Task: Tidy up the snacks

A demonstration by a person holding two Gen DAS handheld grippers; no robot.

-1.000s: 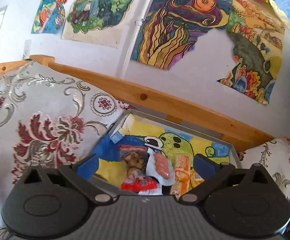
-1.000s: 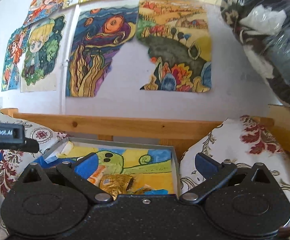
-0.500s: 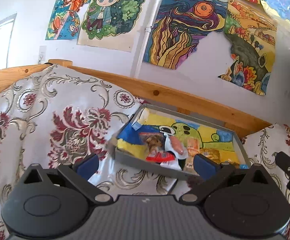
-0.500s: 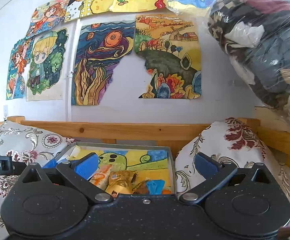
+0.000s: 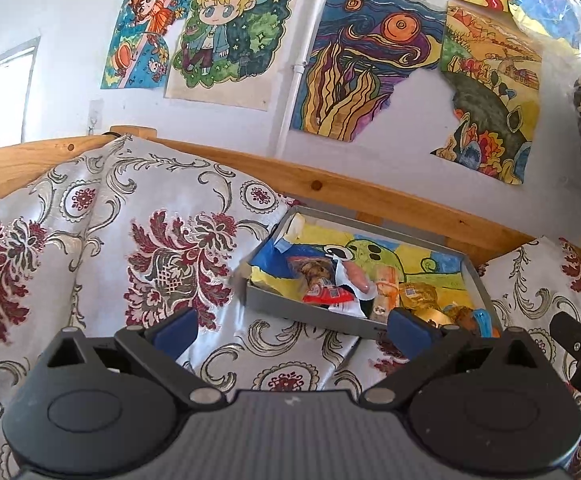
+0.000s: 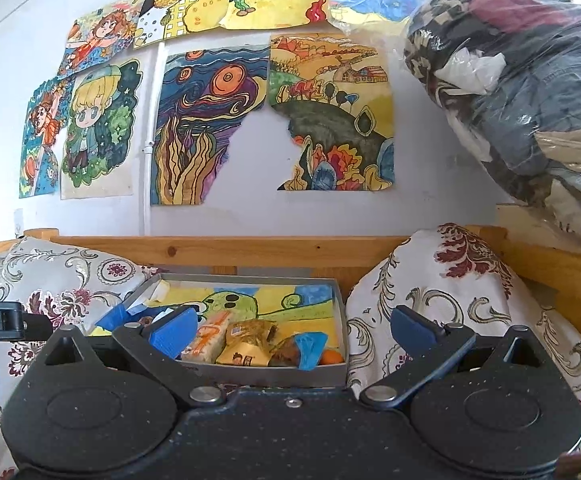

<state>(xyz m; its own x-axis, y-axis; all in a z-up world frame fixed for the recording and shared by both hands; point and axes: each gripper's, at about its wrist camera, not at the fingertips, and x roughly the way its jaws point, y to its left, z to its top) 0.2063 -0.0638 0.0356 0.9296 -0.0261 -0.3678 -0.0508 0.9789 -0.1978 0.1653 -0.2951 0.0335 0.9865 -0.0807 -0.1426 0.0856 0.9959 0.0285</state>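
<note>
While the snacks lay together in the grey tray between two flowered cushions, we held the left tongs and right tongs spread wide, empty, just short of the tray.

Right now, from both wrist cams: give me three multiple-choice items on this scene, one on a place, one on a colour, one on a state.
1. The shallow grey tray of snack packets rests:
A. on the floor
B. between two floral cushions
C. on a shelf

2. The finger pads on the right gripper are:
A. blue
B. red
C. white

3. The left gripper is:
A. shut on a packet
B. shut, empty
C. open, empty

Answers: 1 B, a patterned cushion lies on either side of the tray. 2 A, both pads show blue. 3 C, its fingers stand wide apart with nothing between.
</note>
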